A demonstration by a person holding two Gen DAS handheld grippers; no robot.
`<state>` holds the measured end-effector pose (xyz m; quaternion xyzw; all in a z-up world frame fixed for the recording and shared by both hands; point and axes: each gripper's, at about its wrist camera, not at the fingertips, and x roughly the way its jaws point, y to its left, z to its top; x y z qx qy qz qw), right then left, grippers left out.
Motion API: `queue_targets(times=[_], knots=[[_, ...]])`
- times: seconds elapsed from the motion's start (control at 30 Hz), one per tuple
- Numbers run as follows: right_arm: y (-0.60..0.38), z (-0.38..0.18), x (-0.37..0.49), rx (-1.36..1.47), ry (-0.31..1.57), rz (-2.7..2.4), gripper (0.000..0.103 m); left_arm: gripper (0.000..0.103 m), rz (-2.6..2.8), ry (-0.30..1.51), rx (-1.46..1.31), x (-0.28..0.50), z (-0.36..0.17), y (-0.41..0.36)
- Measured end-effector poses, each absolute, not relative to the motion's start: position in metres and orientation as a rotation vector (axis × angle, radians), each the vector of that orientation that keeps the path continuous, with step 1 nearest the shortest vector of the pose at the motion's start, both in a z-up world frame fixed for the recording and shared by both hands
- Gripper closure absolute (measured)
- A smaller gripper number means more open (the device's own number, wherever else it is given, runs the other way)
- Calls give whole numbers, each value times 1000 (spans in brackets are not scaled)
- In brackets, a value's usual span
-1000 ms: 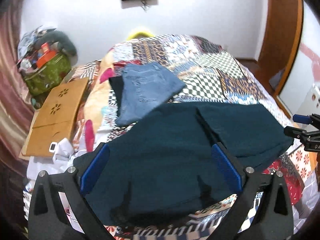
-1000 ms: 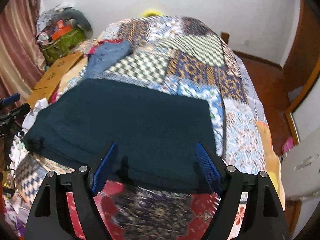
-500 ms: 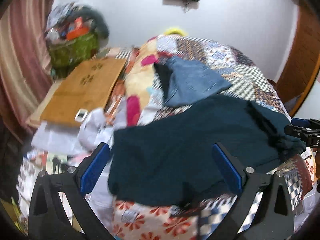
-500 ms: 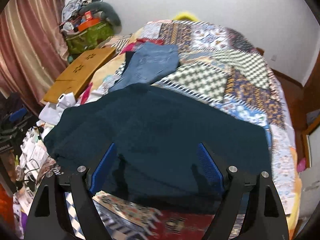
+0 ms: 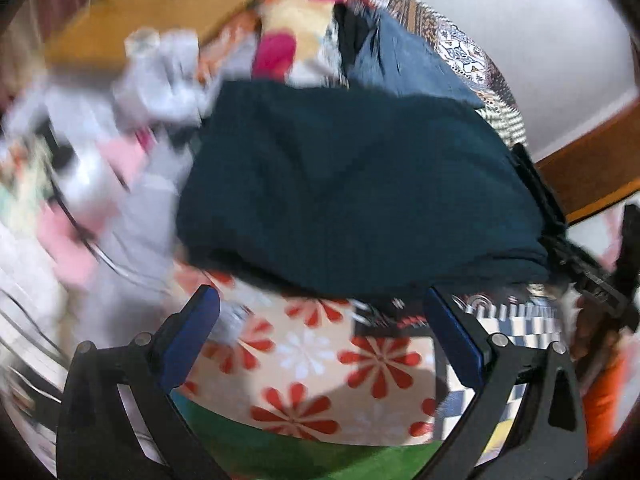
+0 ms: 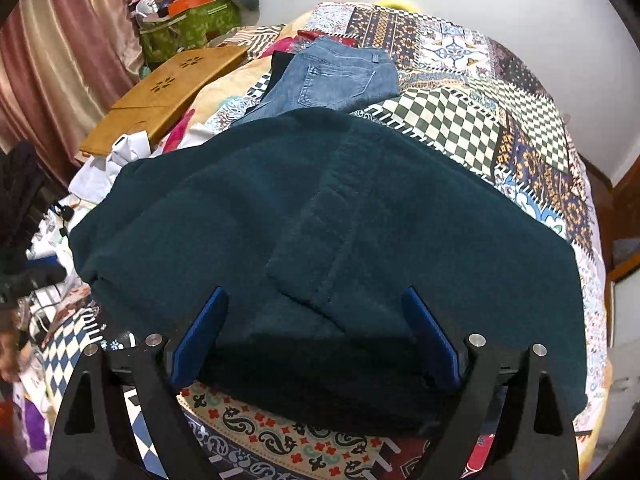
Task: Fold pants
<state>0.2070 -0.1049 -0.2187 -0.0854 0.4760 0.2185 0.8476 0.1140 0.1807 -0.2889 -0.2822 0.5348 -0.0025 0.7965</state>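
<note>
Patchwork bedspread [image 6: 460, 128] under dark teal pants [image 6: 320, 220]; left gripper [image 5: 320, 316] spread empty, right gripper [image 6: 316, 320] just widened, pants between unpinched.

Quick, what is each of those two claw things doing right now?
Left gripper: open, holding nothing.
Right gripper: open, just been opening; teal pants lie between its fingers.

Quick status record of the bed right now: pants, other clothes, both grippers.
pants: dark teal pants folded on the patchwork quilt, at its near edge
other clothes: blue jeans lying behind them
left gripper: open, nothing between the fingers, above the quilt just short of the pants' edge
right gripper: open, jaws just been opening, pants' near edge between them, not pinched
view quality: left wrist view blurred
</note>
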Motion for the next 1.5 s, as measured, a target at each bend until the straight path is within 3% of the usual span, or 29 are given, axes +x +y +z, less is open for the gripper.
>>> queue_targets(times=[0.53,0.57,0.6,0.67,0.7,0.8,1.2,1.5], knots=[[-103,-221,208,-175,995,476,10,2,-65,1197,-1077,167,-337,213],[-102,-221,208,-173,994,477,9,11,-64,1199,-1061,172,-336,212],[-103,-221,208,-171,994,478,9,28,-57,1205,-1035,175,-335,212],[-103,-221,208,-169,995,480,9,51,-2,1216,-931,180,-330,211],[-103,-220,208,-167,997,483,9,59,6,1206,-911,181,-328,211],[-104,-216,208,-164,1008,497,11,71,63,1150,-840,180,-312,213],[-162,-164,189,26,887,507,11,80,218,885,-355,195,-193,186],[-251,-188,185,174,907,311,11,81,150,650,-110,221,-82,104]])
